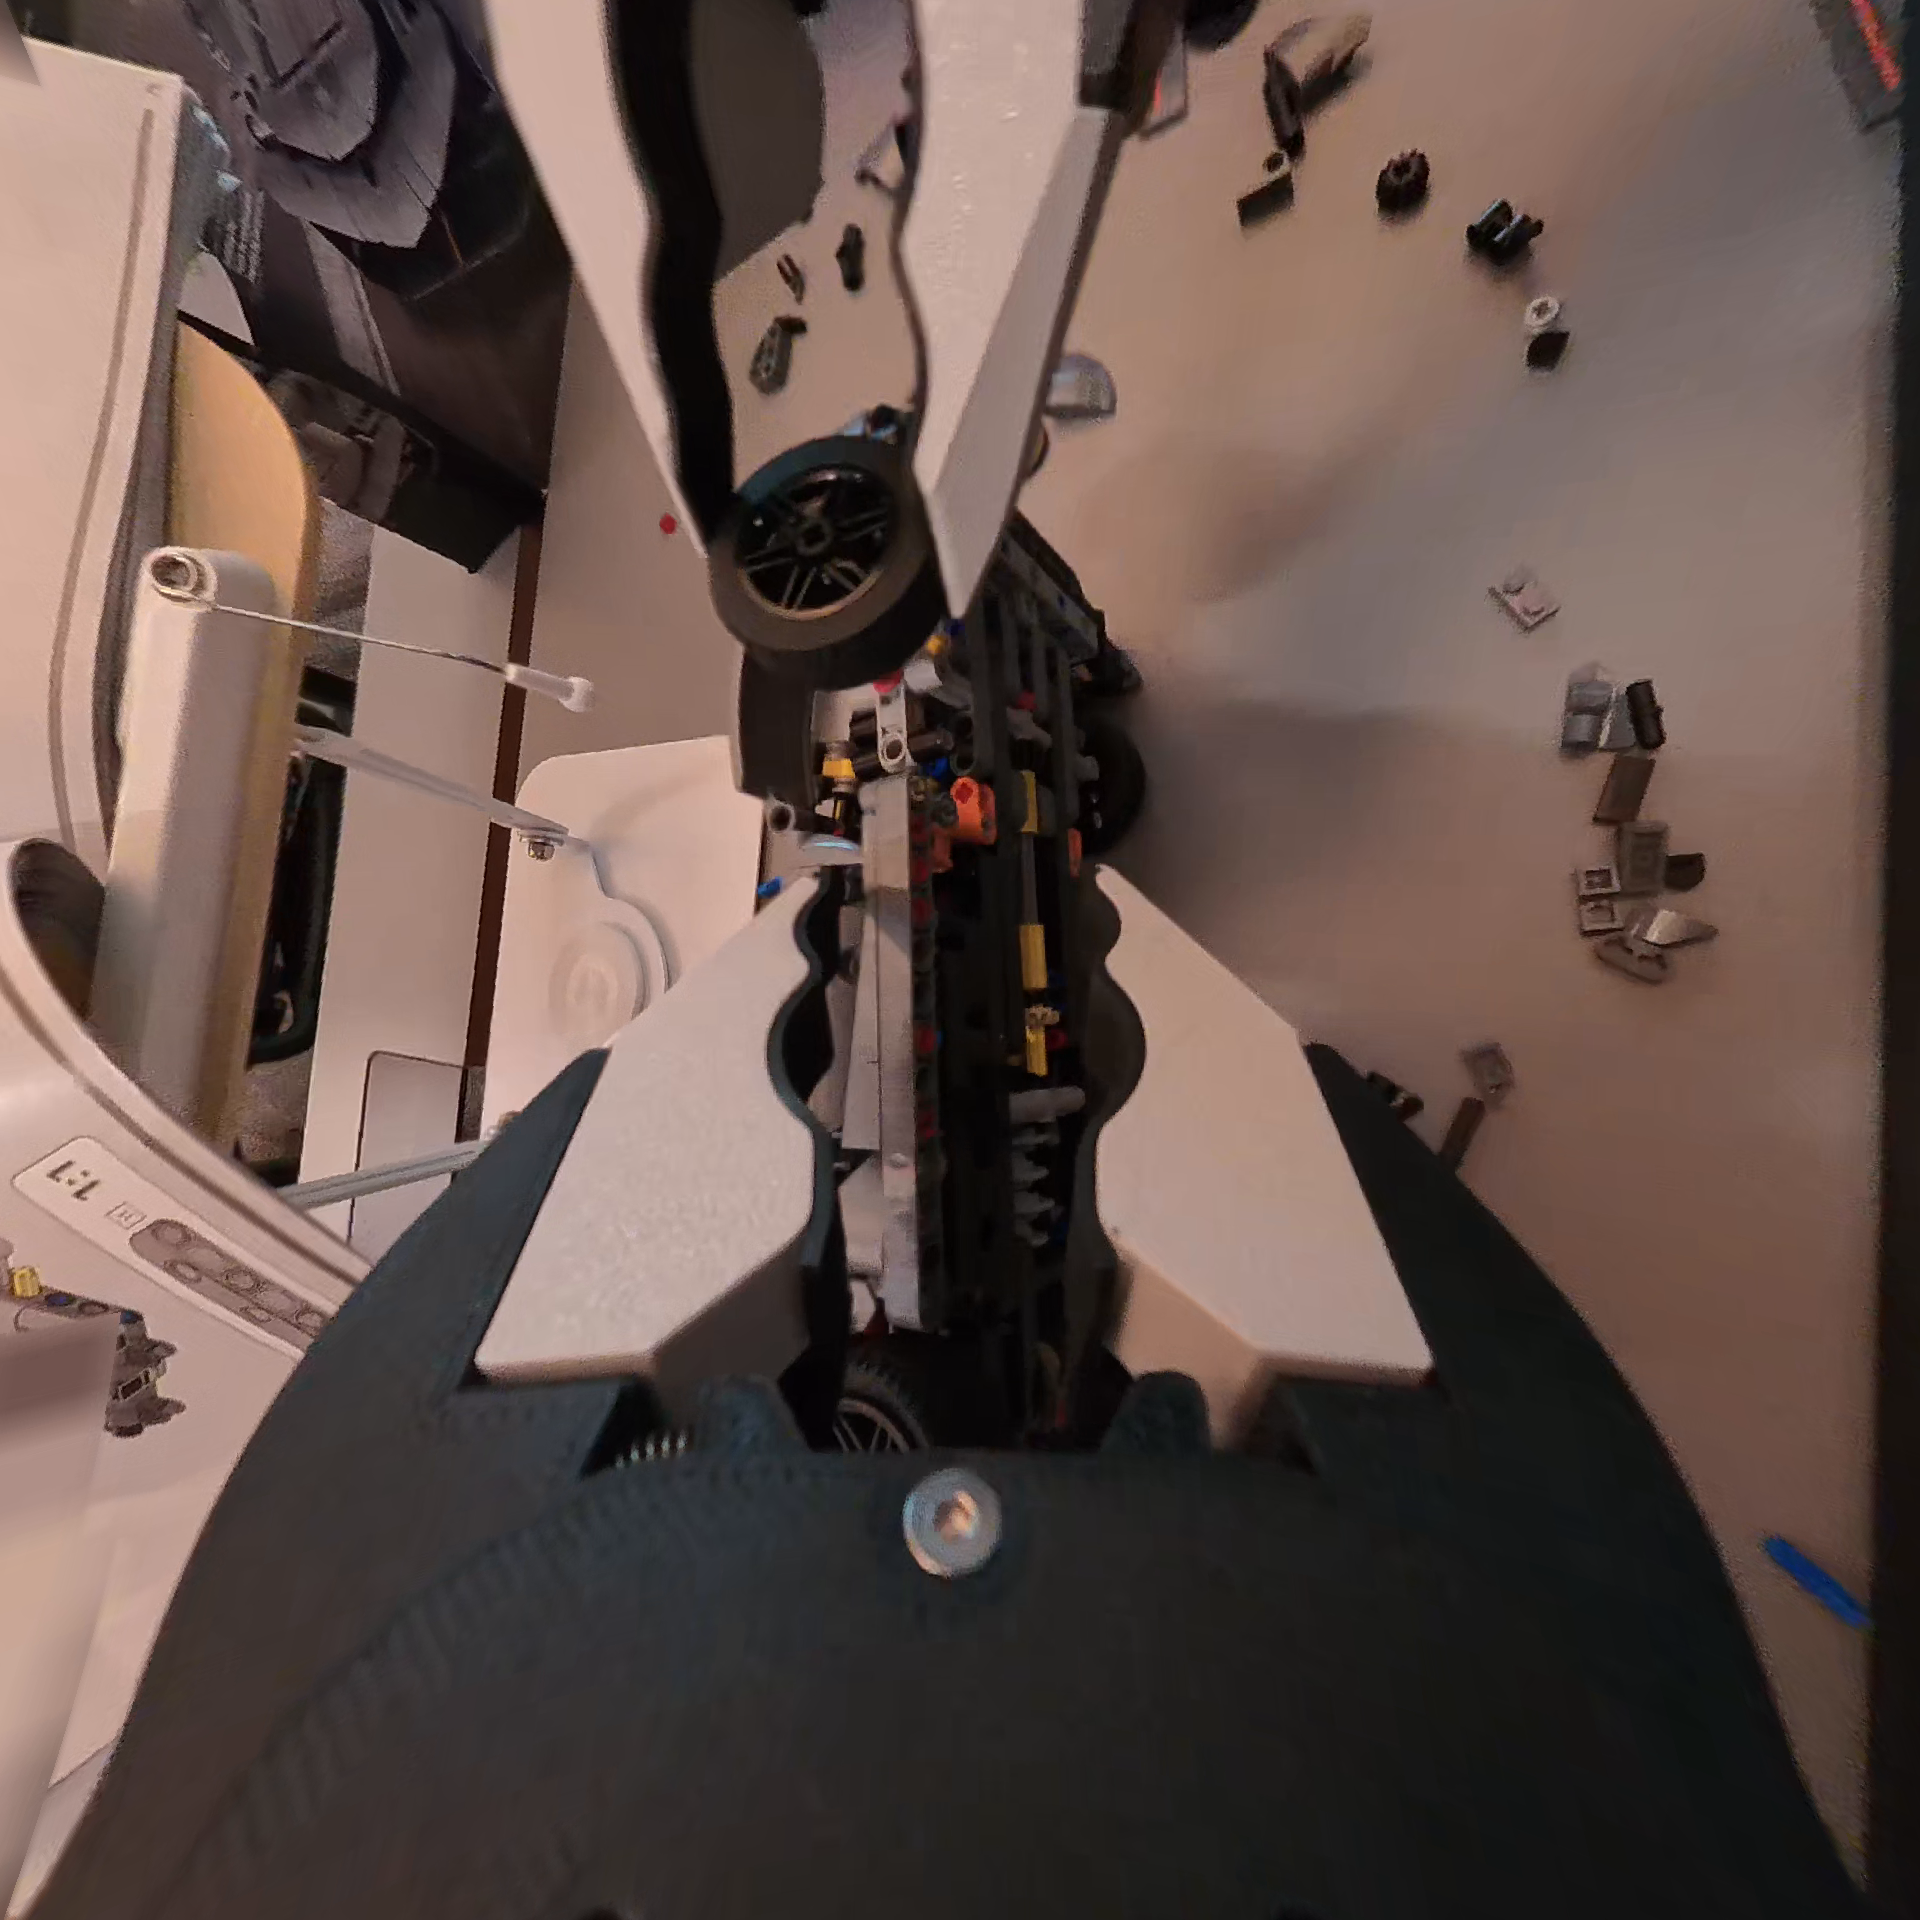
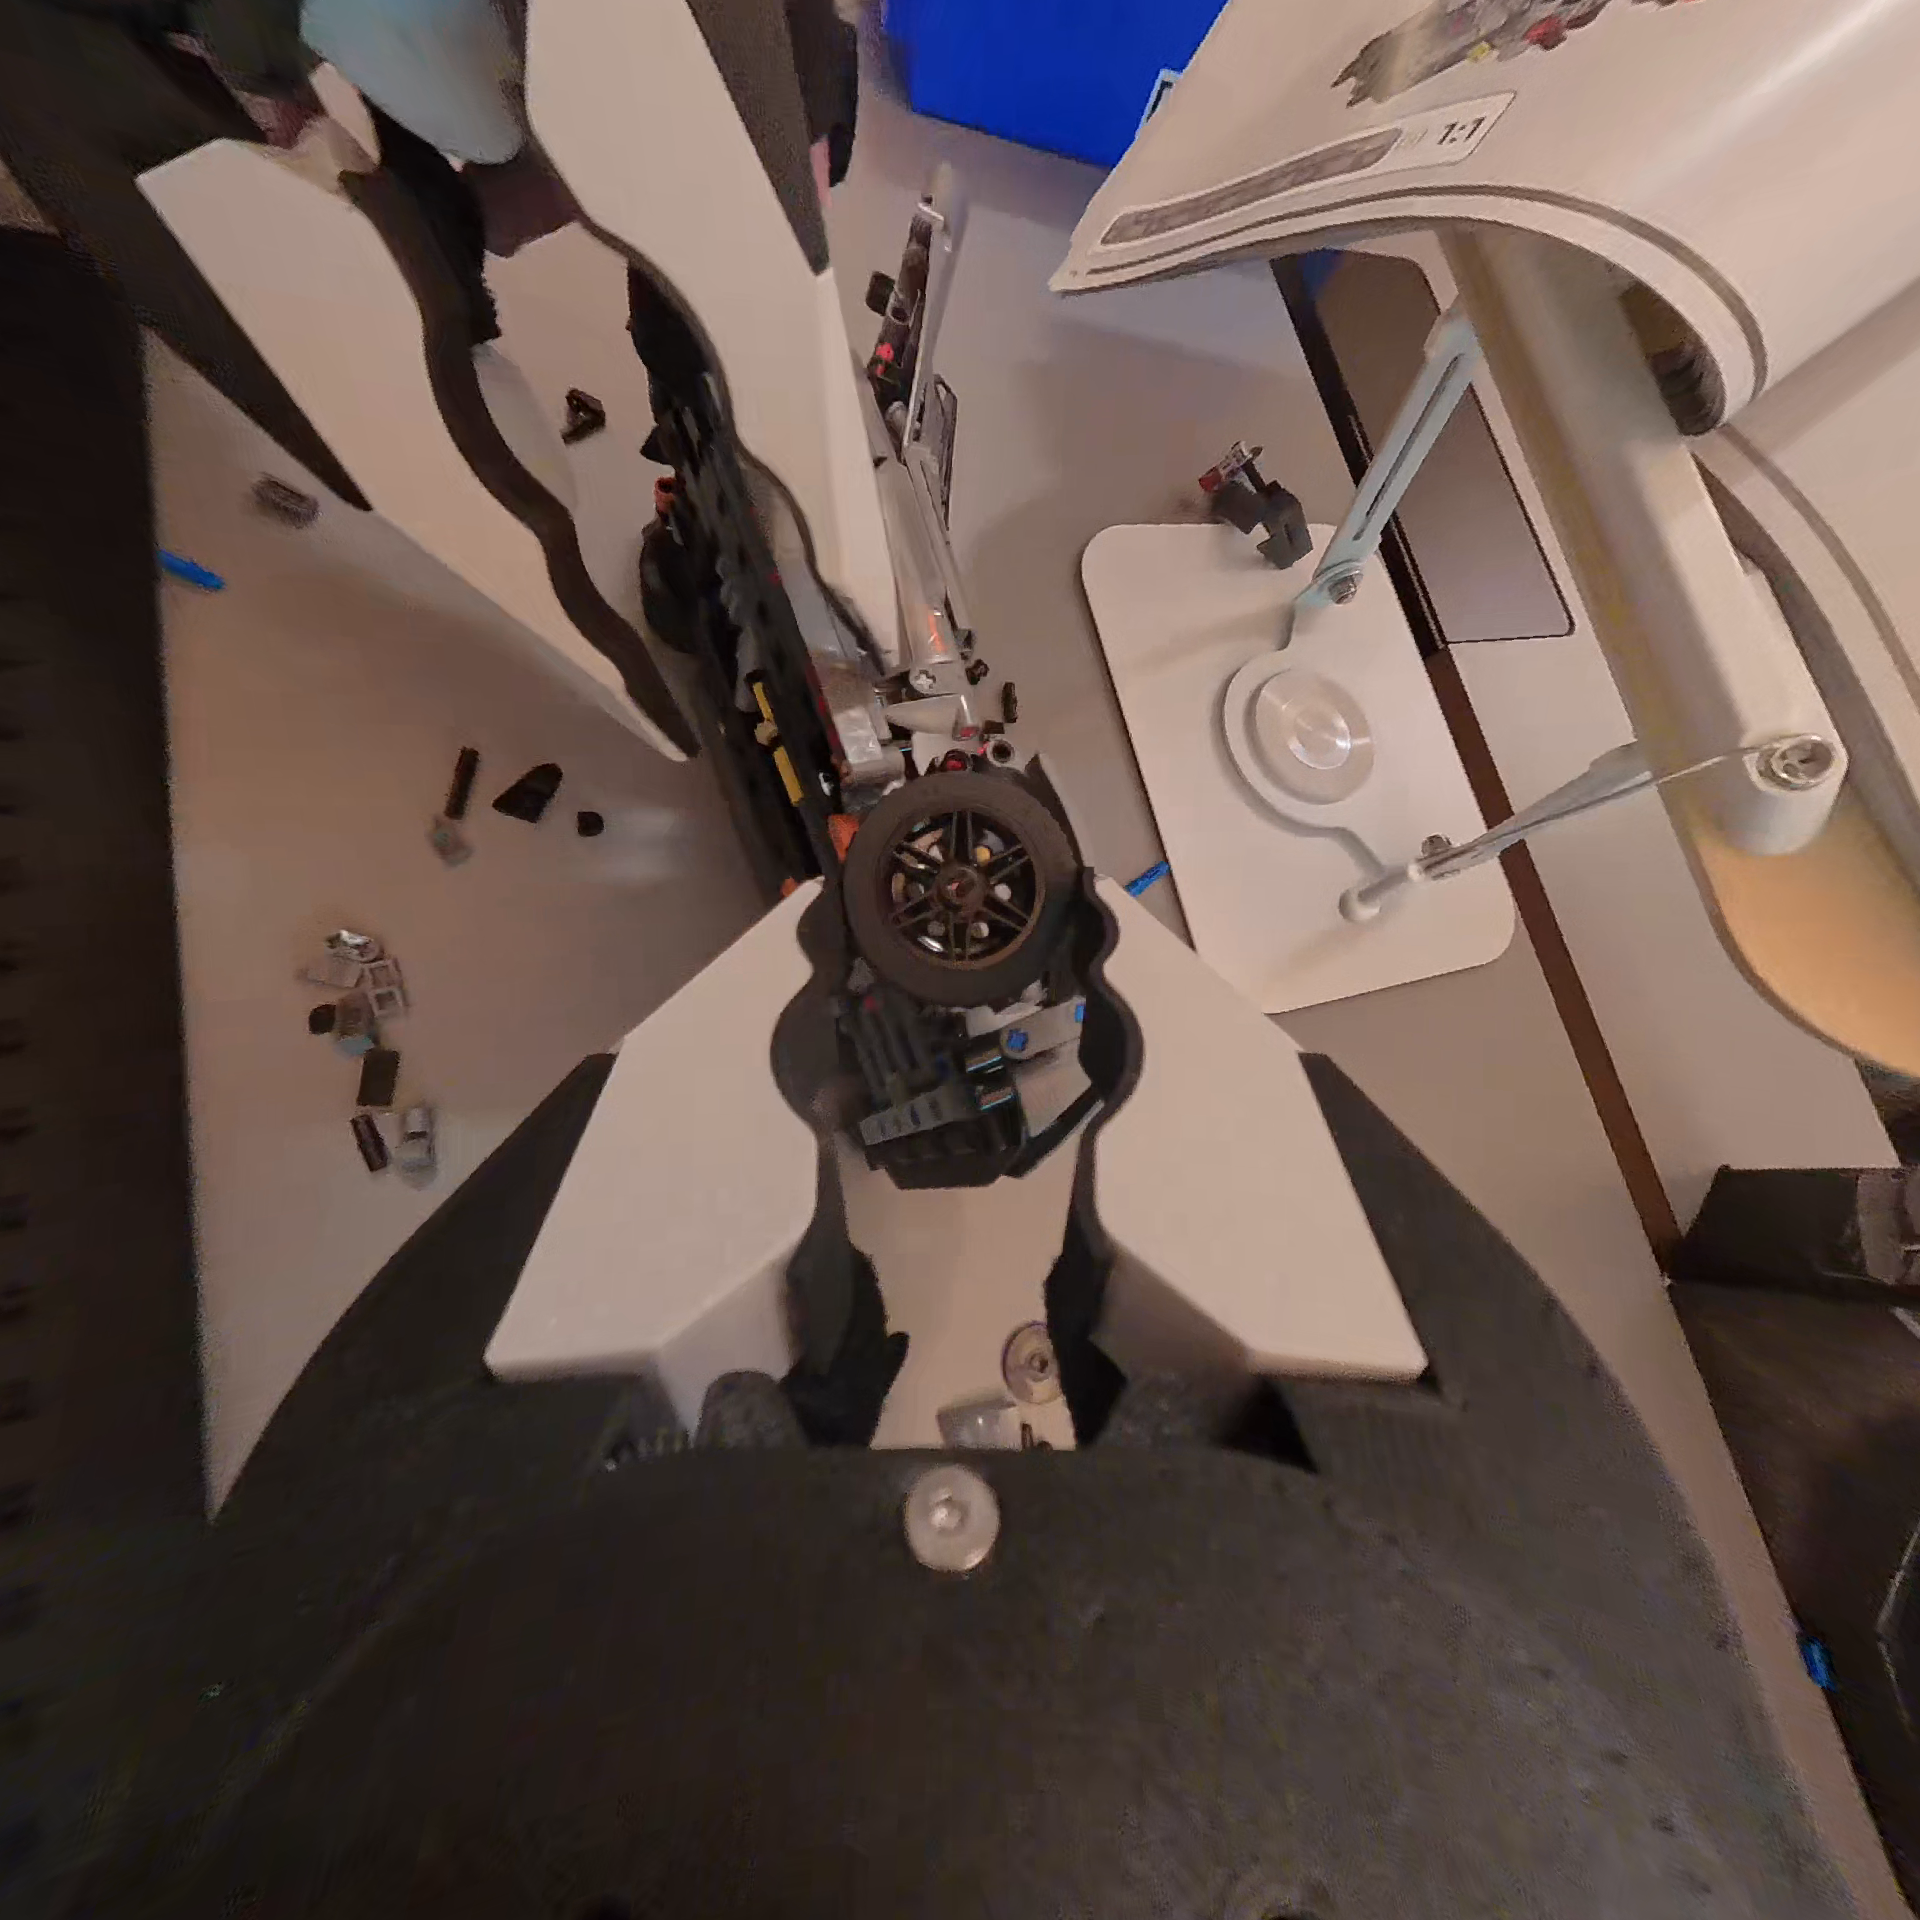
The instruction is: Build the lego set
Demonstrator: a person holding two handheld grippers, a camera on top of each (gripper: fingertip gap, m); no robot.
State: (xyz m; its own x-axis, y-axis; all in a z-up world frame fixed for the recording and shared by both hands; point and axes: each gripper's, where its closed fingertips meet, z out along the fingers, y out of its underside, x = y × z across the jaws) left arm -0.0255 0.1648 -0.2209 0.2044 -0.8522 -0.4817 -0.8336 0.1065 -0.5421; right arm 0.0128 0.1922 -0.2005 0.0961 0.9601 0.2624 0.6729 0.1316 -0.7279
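Your pale table (image 1: 1351,623) holds scattered small pieces (image 1: 1631,831); both grippers (image 1: 961,904) (image 2: 956,904) clamp the car (image 1: 966,935), its far side hidden.

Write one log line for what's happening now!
left gripper: shut on lego car | right gripper: shut on wheel | loose pieces: on table

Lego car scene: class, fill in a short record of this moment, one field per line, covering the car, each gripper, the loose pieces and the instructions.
car: half-built toy car, turned on its side, held over the table
left gripper: shut on the car's body
right gripper: at the car's other end, fingers either side of a wheel
loose pieces: small grey and black parts scattered on the table
instructions: open booklet on a white stand
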